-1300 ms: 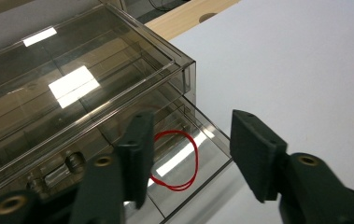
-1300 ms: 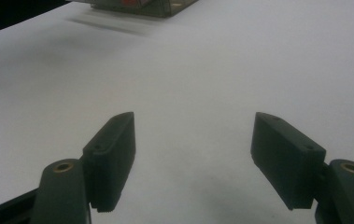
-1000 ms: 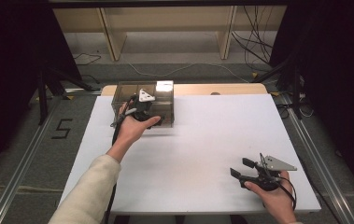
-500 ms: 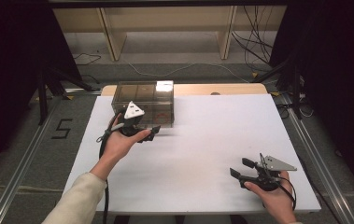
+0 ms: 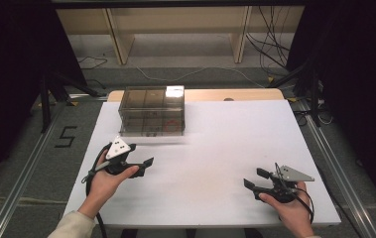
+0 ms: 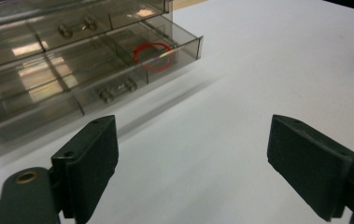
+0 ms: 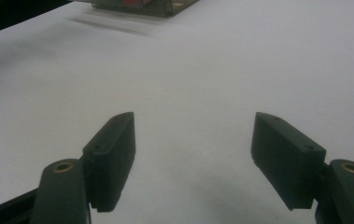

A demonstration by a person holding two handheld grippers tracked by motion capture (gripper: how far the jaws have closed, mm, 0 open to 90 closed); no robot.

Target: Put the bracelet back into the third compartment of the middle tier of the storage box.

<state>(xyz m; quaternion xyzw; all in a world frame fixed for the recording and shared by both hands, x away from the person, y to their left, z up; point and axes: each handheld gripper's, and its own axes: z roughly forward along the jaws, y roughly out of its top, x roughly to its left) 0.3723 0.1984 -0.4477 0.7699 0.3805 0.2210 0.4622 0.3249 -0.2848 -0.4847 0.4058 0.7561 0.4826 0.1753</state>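
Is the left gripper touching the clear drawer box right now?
Apart. In the high view the left gripper sits well short of the drawer box, with bare white table between them; the left gripper view shows its open jaws empty, with table ahead of them.

A single marking can be read: the numeral "5" (image 5: 65, 137), laid out in dark strokes on the grey floor (image 5: 27, 163) left of the table. No lettering, brand or label can be made out elsewhere.
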